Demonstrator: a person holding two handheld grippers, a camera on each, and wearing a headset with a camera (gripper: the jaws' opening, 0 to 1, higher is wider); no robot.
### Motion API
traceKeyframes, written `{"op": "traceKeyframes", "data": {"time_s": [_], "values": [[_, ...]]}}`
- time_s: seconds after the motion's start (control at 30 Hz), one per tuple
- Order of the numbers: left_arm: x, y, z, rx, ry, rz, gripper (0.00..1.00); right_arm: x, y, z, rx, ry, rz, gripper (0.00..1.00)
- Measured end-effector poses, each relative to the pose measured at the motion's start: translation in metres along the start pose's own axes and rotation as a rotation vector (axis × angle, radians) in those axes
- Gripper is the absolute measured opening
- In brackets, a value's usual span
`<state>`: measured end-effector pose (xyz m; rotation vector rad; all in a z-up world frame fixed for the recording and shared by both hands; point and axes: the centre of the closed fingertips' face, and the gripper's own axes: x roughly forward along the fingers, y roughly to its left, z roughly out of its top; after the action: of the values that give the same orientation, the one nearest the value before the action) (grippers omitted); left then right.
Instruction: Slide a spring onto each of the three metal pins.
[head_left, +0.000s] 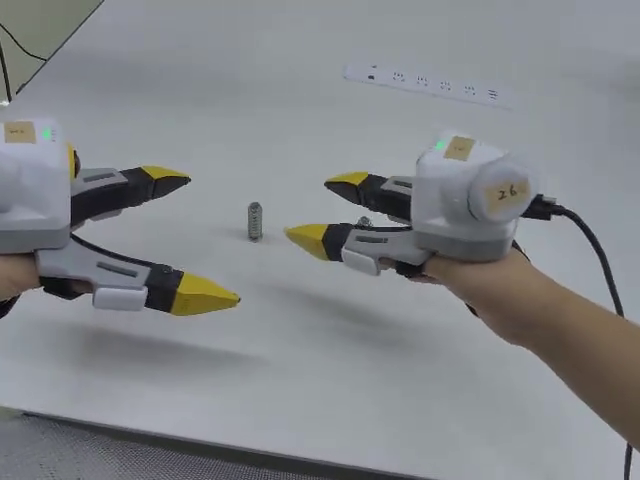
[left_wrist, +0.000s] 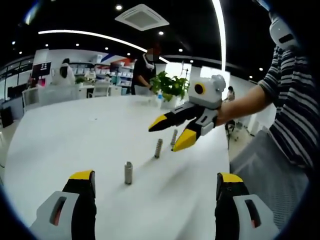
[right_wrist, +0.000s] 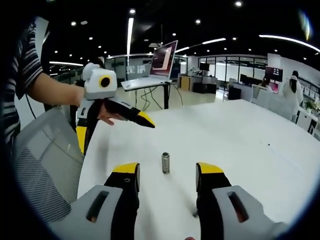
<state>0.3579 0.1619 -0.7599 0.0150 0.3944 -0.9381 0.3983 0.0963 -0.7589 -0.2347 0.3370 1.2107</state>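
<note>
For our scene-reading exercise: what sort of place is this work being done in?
Probably an open-plan office: a large white table, an open laptop, a potted plant and a ceiling air vent.

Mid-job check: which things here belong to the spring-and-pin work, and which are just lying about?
Job: spring-covered pin; second pin; third pin; left gripper and right gripper, both open.
Lying about: power strip; laptop; potted plant; mesh chair.
</note>
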Motion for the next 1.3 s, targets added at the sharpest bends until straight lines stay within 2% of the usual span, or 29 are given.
{"op": "traceKeyframes", "data": {"time_s": [0.1, 0.3, 0.5, 0.57, 0.67, 0.73, 0.83, 0.9, 0.97, 1.1, 1.3], "values": [[0.001, 0.0, 0.002, 0.002, -0.004, 0.003, 0.98, -0.014, -0.003, 0.0, 0.025, -0.033, -0.037, 0.52], [0.001, 0.001, 0.006, 0.005, -0.014, 0.013, 0.98, -0.04, -0.012, -0.015, 0.036, -0.03, -0.096, 0.6], [0.003, -0.002, 0.004, 0.016, -0.005, 0.015, 0.98, -0.071, -0.018, -0.031, 0.03, -0.027, -0.161, 0.71], [0.003, -0.001, 0.004, 0.015, -0.01, 0.021, 0.98, -0.078, -0.019, -0.034, 0.02, -0.023, -0.175, 0.75], [0.003, 0.0, 0.007, 0.018, -0.024, 0.03, 0.98, -0.091, -0.021, -0.035, 0.058, -0.052, -0.194, 0.82], [0.002, -0.001, 0.009, 0.019, -0.032, 0.032, 0.98, -0.1, -0.024, -0.038, 0.053, -0.051, -0.221, 0.87], [0.001, -0.003, 0.009, 0.025, -0.035, 0.033, 0.98, -0.109, -0.026, -0.043, 0.059, -0.046, -0.241, 0.9], [0.002, -0.004, 0.008, 0.028, -0.035, 0.034, 0.98, -0.115, -0.028, -0.044, 0.091, -0.069, -0.255, 0.93], [0.002, -0.005, 0.006, 0.032, -0.029, 0.032, 0.98, -0.119, -0.03, -0.049, 0.106, -0.071, -0.269, 0.95], [0.002, -0.008, 0.003, 0.036, -0.023, 0.028, 0.98, -0.125, -0.026, -0.057, 0.122, -0.064, -0.277, 0.99], [-0.003, -0.005, 0.003, 0.04, -0.018, 0.042, 0.98, -0.139, -0.024, -0.071, 0.145, -0.048, -0.292, 0.99]]}}
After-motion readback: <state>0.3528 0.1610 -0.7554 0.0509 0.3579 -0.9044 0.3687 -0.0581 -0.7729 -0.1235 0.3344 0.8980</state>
